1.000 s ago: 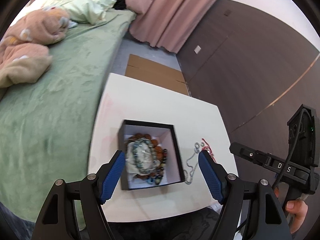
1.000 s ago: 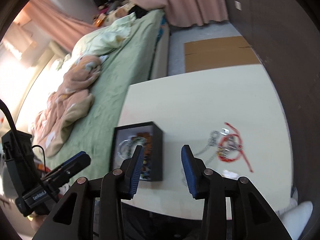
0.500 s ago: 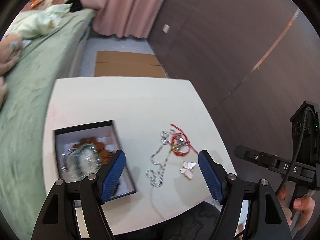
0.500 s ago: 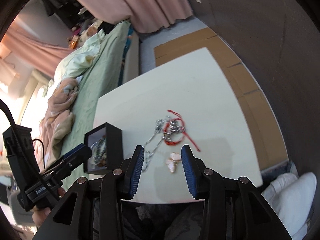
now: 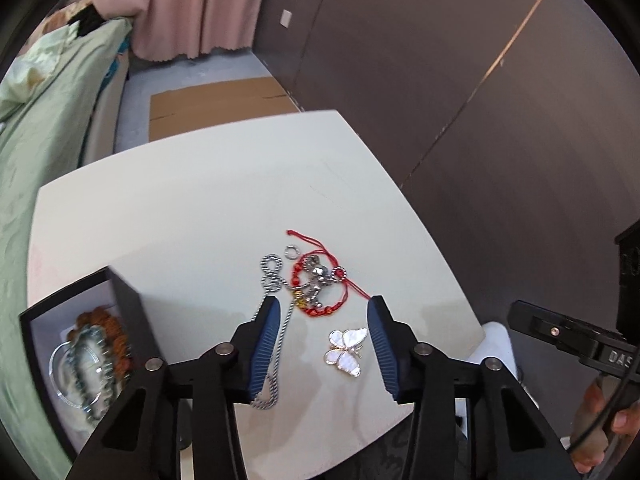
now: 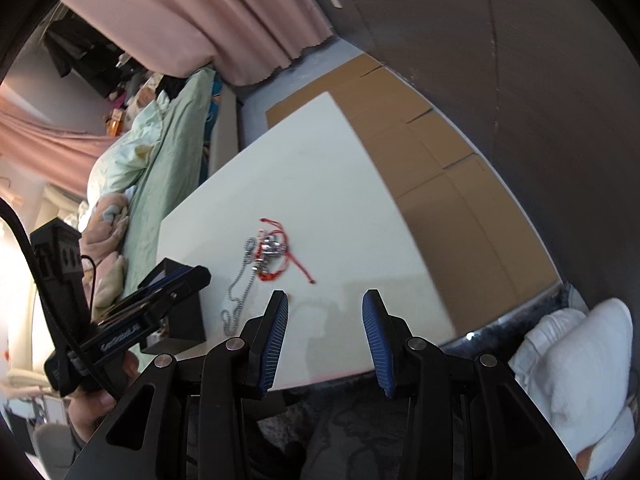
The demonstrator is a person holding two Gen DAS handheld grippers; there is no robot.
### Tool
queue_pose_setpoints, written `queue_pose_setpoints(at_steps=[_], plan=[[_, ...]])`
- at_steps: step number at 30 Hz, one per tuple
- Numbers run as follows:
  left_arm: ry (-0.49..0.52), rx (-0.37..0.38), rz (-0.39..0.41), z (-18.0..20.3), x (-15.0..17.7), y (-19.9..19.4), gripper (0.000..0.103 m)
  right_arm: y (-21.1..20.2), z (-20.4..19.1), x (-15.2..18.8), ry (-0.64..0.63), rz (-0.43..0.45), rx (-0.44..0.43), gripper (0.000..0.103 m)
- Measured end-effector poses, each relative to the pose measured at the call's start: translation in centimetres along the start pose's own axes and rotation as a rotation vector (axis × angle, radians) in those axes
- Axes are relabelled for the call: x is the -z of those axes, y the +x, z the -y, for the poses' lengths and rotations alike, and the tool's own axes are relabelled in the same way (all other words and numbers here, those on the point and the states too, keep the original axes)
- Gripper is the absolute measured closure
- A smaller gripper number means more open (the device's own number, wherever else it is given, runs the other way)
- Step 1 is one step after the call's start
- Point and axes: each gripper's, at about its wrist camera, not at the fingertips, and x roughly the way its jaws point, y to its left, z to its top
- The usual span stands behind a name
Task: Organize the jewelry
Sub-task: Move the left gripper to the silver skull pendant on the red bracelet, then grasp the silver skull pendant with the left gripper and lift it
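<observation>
While its jaws narrow unclenched, left gripper (image 5: 323, 344) over butterfly brooch (image 5: 346, 346), table edge (image 5: 460, 312) near; right gripper (image 6: 325, 334) likewise empty.

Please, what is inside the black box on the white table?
Inside the black box lie a brown bead bracelet, a grey-green bead bracelet and a clear ring-shaped piece. They cover the box's floor beneath them, so anything under them cannot be seen.

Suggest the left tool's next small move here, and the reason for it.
Probably lower the left tool onto the butterfly brooch and close. The brooch lies loose on the table, framed between the open blue pads, which have just been closing with nothing gripped. The box already holds bracelets, so the brooch seems next.
</observation>
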Motion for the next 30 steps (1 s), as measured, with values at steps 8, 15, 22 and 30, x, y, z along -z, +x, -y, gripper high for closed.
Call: queue_pose_setpoints(at_steps=[8,15,22,30], plan=[[0.073,-0.050,-0.058,1.9,-0.5,4.1,0.066,-0.5,2.7,0.9,0.060,0.010,0.028,0.063],[0.117,-0.119,-0.062,2.6,-0.2,6.0,0.072,-0.8,4.6,1.3,0.097,0.012,0.043,0.063],[0.137,-0.170,-0.092,2.1,0.0,7.0,0.095,-0.2,3.7,1.0,0.084,0.006,0.039,0.063],[0.054,-0.069,-0.062,0.5,-1.1,4.5,0.103,0.6,2.5,0.8,0.066,-0.004,0.016,0.063]])
